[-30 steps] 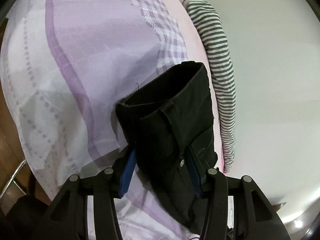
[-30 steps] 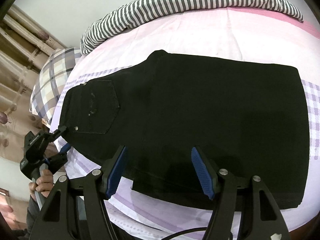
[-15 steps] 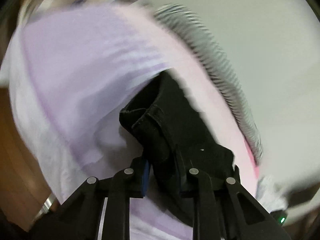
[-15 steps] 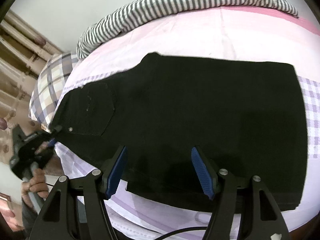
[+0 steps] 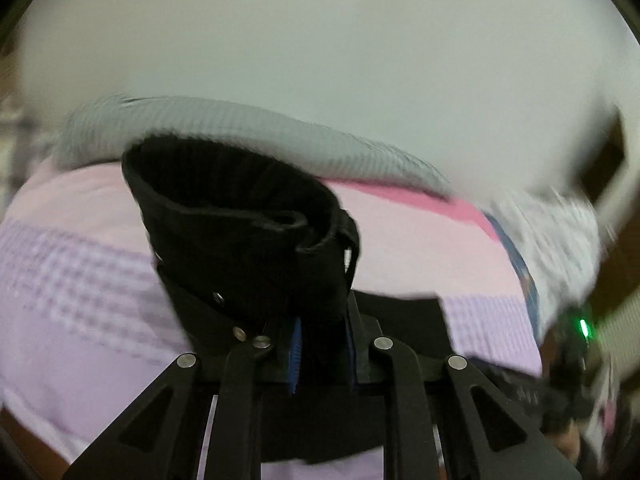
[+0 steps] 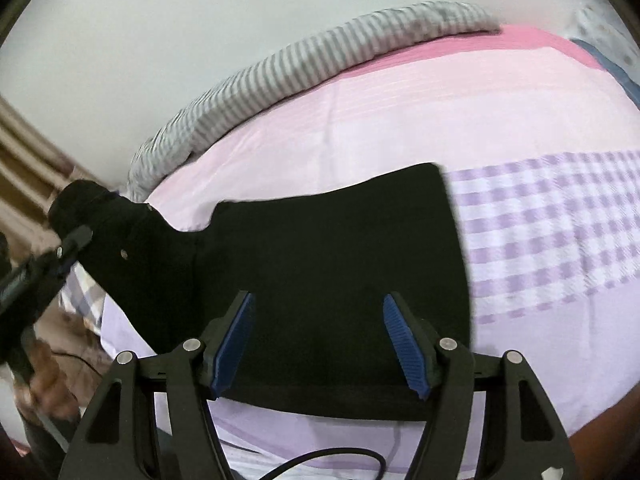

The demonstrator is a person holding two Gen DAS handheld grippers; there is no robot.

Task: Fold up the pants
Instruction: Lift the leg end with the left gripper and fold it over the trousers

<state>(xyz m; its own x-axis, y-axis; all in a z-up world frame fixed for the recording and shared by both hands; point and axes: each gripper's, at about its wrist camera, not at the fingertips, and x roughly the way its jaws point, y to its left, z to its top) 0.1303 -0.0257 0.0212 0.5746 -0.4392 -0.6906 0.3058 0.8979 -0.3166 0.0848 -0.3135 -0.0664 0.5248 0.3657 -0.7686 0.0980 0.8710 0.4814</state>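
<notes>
Pants: black pants [image 6: 320,264] lie on the bed [image 6: 440,112]; one end is lifted up off the sheet
Left tongs: the left tongs [image 5: 320,344] are closing, pinched on the raised end of the pants
Right tongs: the right tongs [image 6: 320,340] stand apart above the flat part of the pants; nothing is squeezed between them
Bed: pink and purple checked sheet; a striped blanket [image 6: 280,68] lies along the far edge
</notes>
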